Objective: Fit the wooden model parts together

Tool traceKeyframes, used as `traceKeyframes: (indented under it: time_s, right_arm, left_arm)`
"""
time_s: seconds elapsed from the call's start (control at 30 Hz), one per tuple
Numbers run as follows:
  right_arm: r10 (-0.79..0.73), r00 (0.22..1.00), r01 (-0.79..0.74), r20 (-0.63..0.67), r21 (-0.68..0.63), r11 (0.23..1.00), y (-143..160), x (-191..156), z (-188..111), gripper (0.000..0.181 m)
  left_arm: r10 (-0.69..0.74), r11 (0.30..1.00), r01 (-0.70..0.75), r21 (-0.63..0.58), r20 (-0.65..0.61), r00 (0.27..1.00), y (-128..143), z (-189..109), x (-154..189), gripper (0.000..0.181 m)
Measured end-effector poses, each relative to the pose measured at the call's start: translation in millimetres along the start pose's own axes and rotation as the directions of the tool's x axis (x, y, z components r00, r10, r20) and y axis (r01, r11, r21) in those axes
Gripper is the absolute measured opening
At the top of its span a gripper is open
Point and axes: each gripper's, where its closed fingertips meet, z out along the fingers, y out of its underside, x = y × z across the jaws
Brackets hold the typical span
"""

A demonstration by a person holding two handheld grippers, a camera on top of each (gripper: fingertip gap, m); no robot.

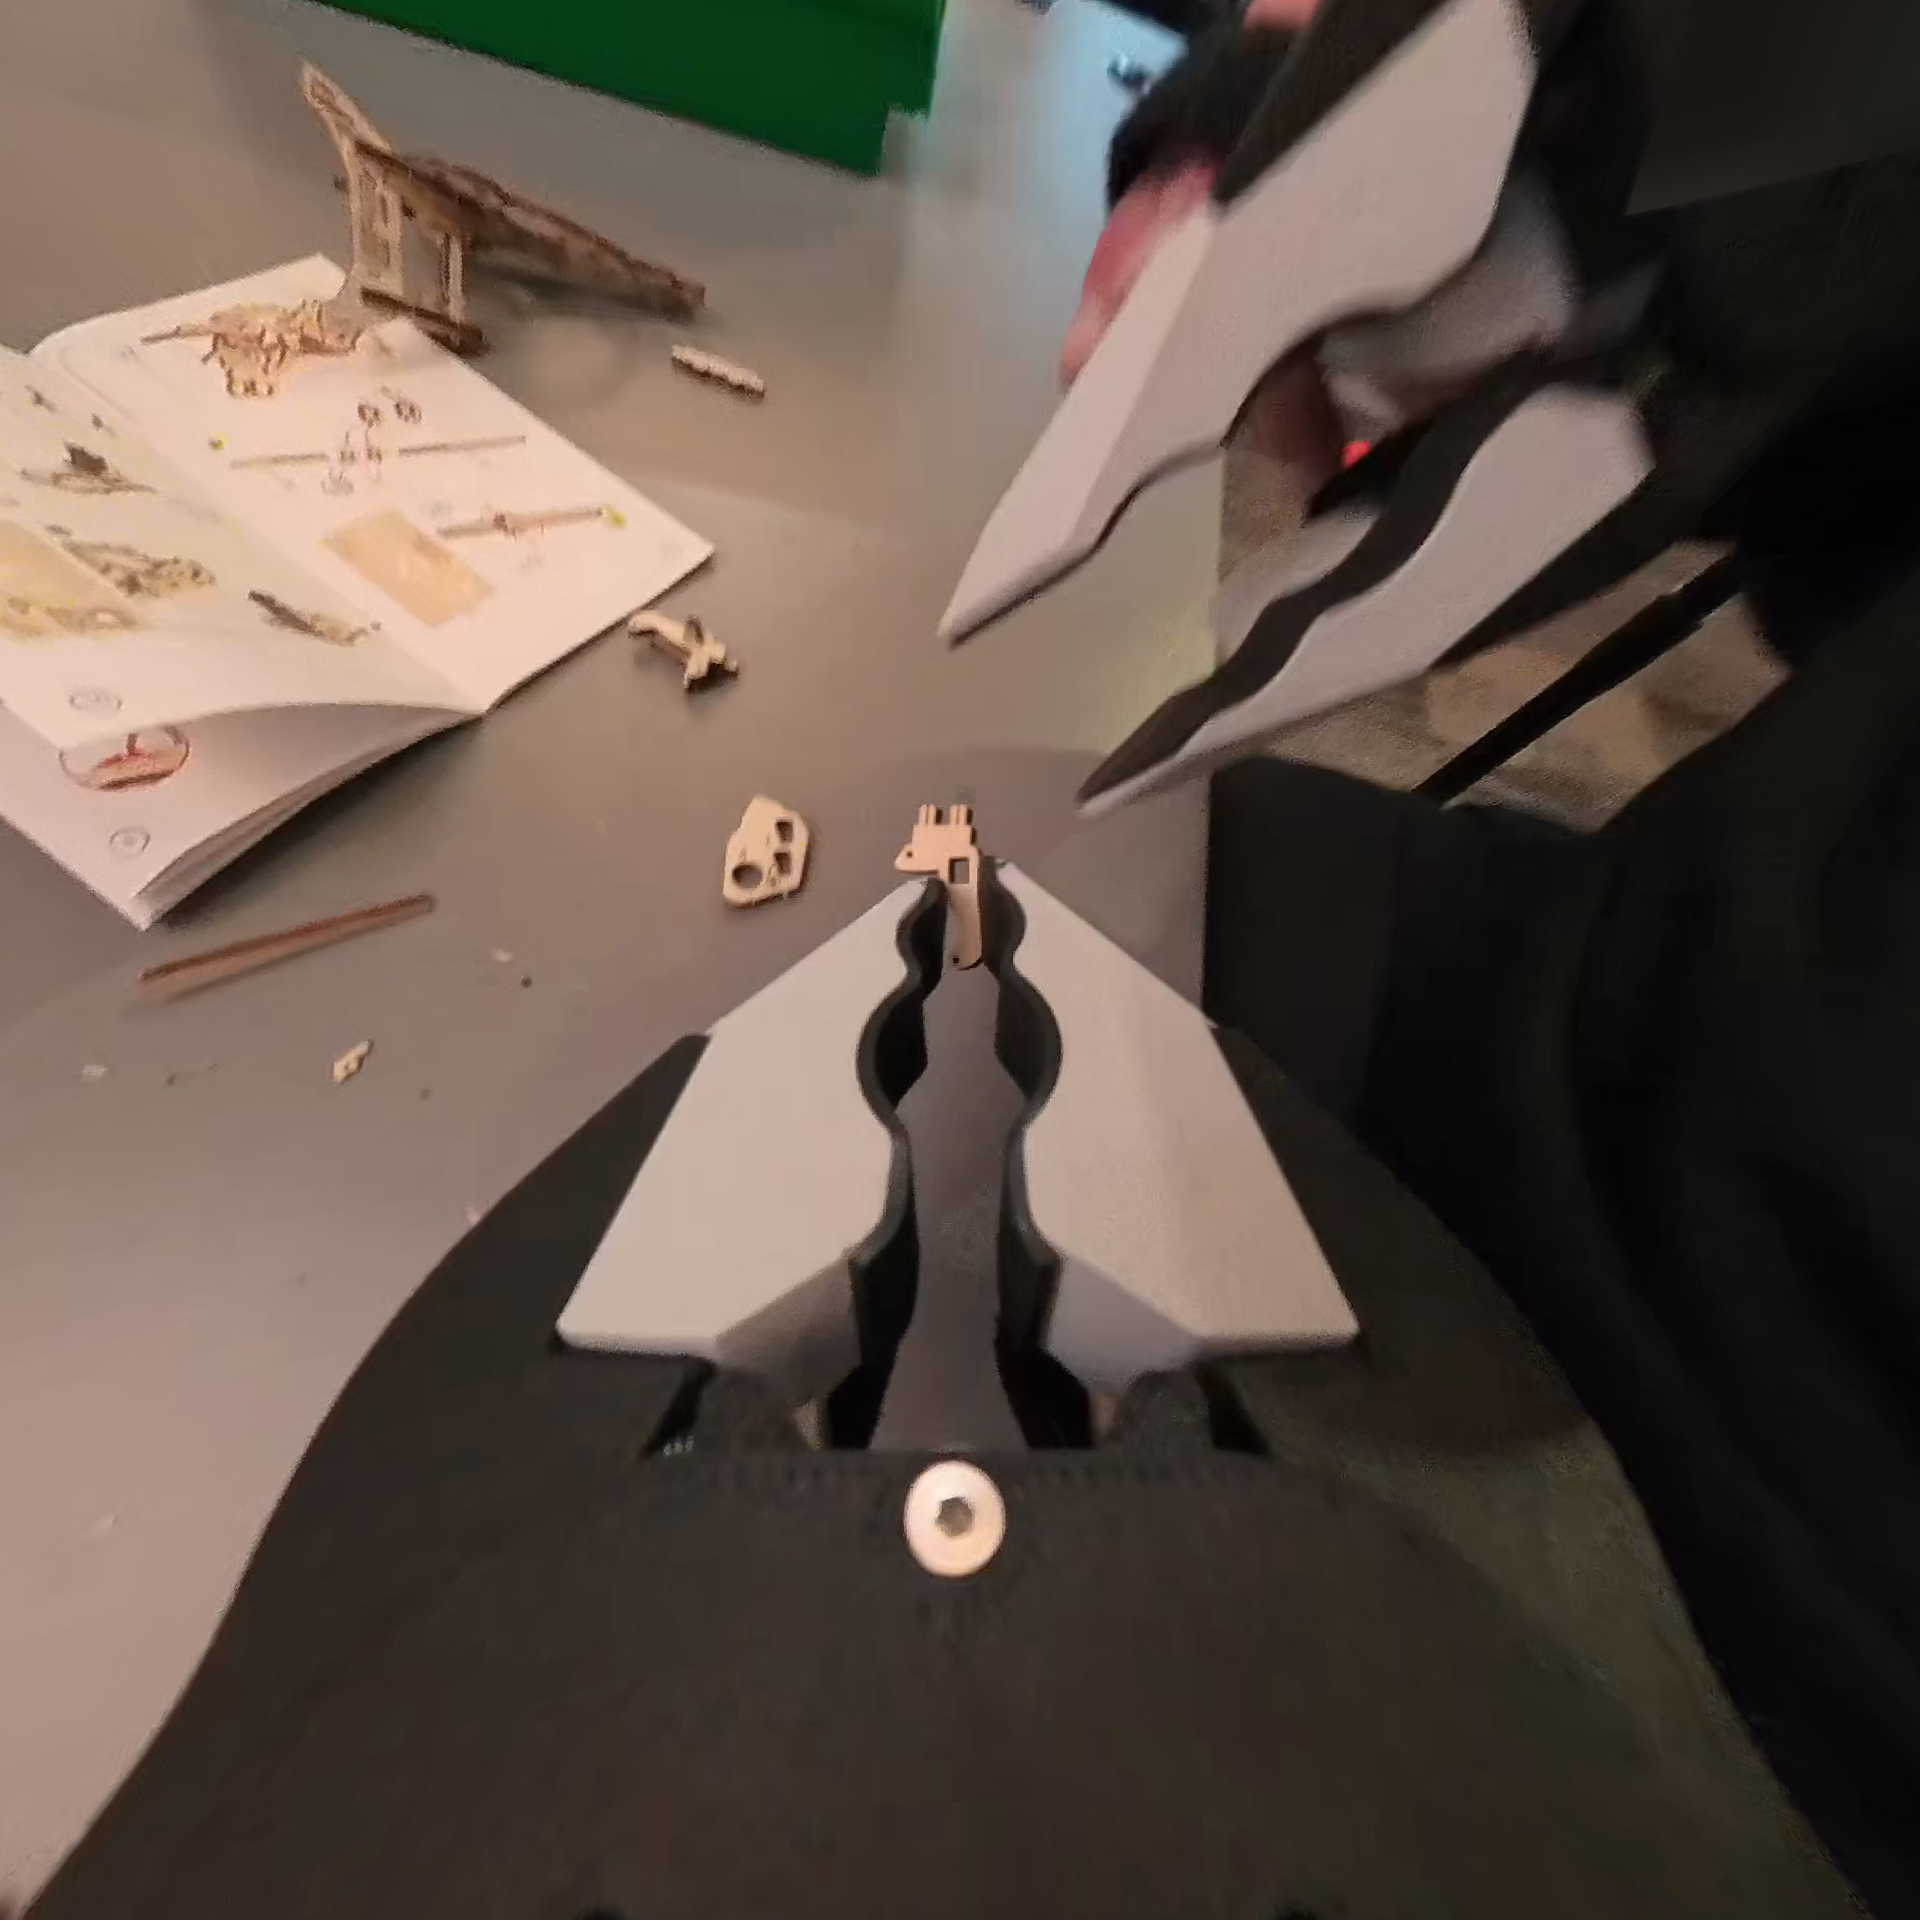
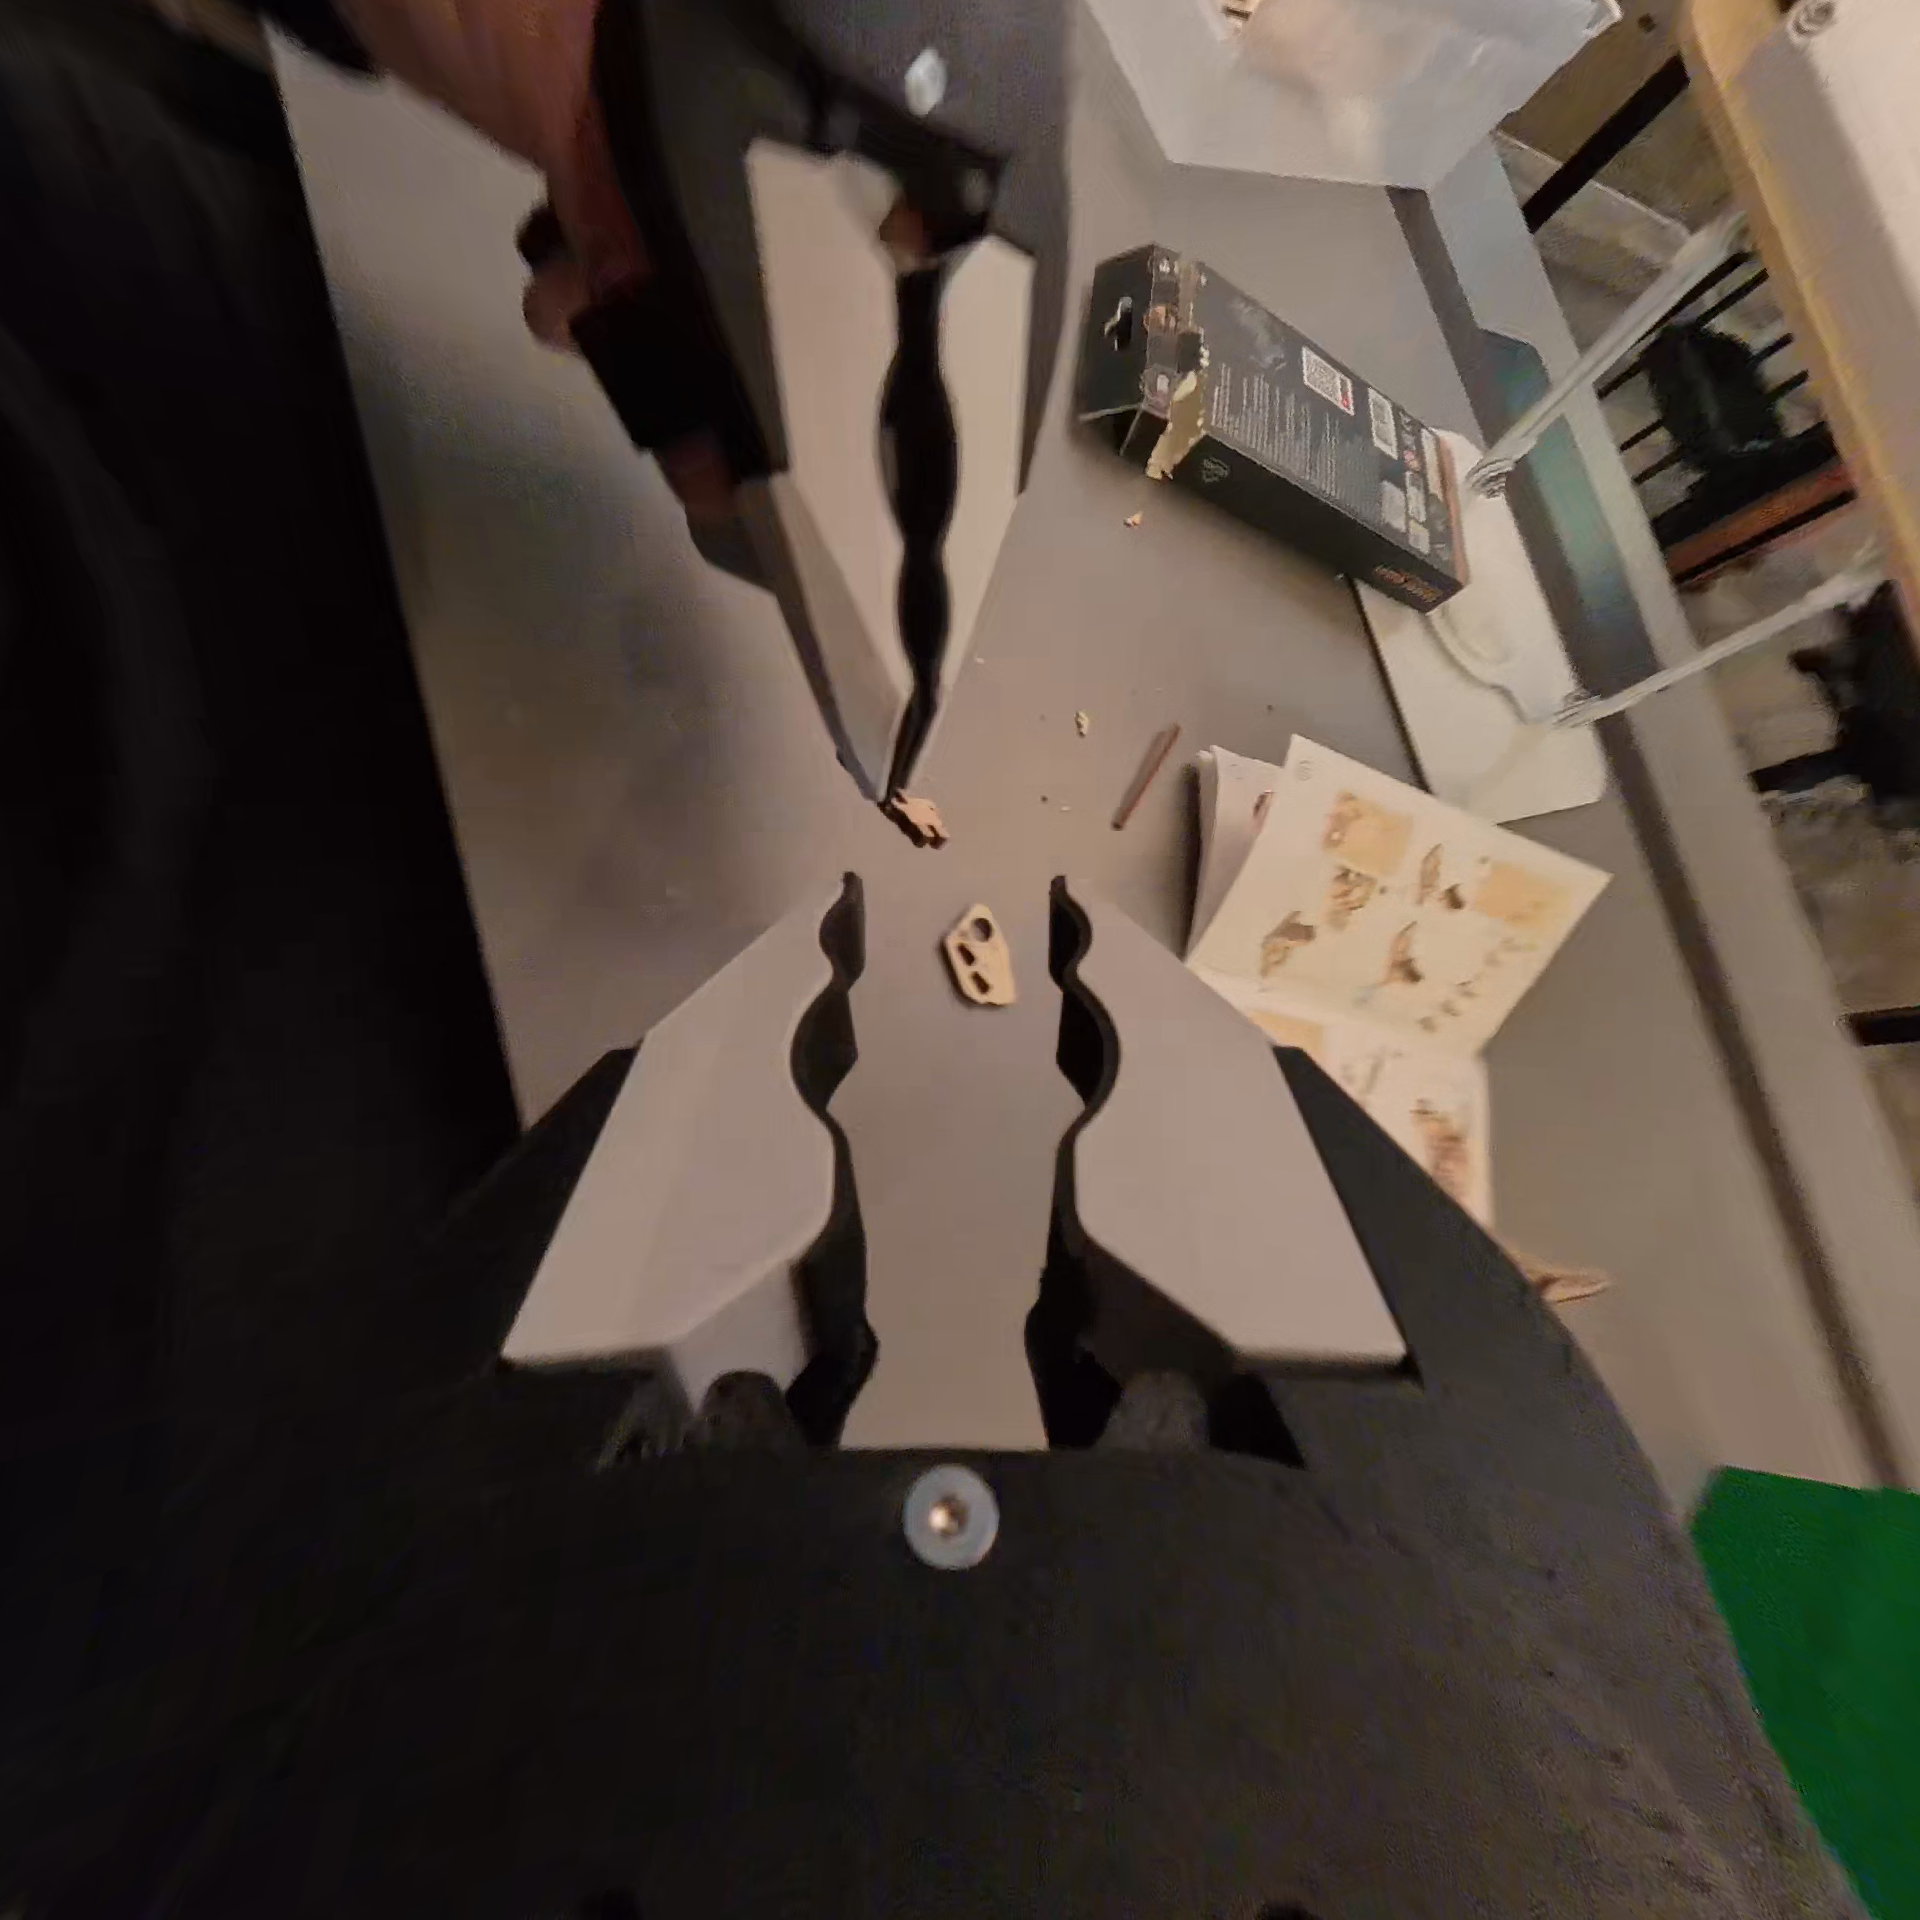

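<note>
My left gripper (image 1: 961,883) is shut on a small notched wooden part (image 1: 948,854) that sticks out past its tips; the part also shows in the right wrist view (image 2: 920,819) at the left gripper's tips (image 2: 894,779). A flat wooden plate with holes (image 1: 767,850) lies on the grey table just left of it. In the right wrist view this plate (image 2: 979,954) lies between the fingertips of my open right gripper (image 2: 954,896), which hovers above it. The right gripper also shows in the left wrist view (image 1: 1023,717), open, at upper right.
A partly built wooden model (image 1: 457,239) stands at the back left beside an open instruction booklet (image 1: 281,540). Loose wooden pieces (image 1: 686,646), a thin stick (image 1: 286,940) and crumbs lie about. A dark box (image 2: 1278,426) and a clear container (image 2: 1382,83) sit near the table edge. Less than 4 cm separates the two grippers' tips.
</note>
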Motion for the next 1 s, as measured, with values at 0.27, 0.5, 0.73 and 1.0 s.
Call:
traceKeyframes:
  time_s: [0.27,0.5,0.73,1.0]
  right_arm:
    - [-0.110,0.992,0.107,-0.055,-0.058,0.993,13.4,16.8,16.9,0.011]
    - [-0.055,0.996,0.054,-0.073,-0.014,0.998,20.7,26.1,12.5,0.000]
    - [0.348,0.929,-0.365,0.126,0.152,0.919,31.8,42.7,-7.9,0.017]
    - [0.383,0.911,-0.407,0.153,0.195,0.892,40.6,55.4,-13.2,0.027]
  left_arm:
    - [-0.107,0.992,0.112,0.054,-0.088,0.990,-31.2,4.3,1.2,0.003]
    - [-0.161,0.981,0.173,0.089,-0.126,0.979,-38.9,10.6,-6.2,0.003]
    - [0.105,0.990,-0.097,0.103,-0.074,0.992,-54.7,15.7,-10.7,0.004]
    - [0.432,0.902,-0.432,0.004,0.038,0.901,-67.2,28.1,-17.6,0.004]
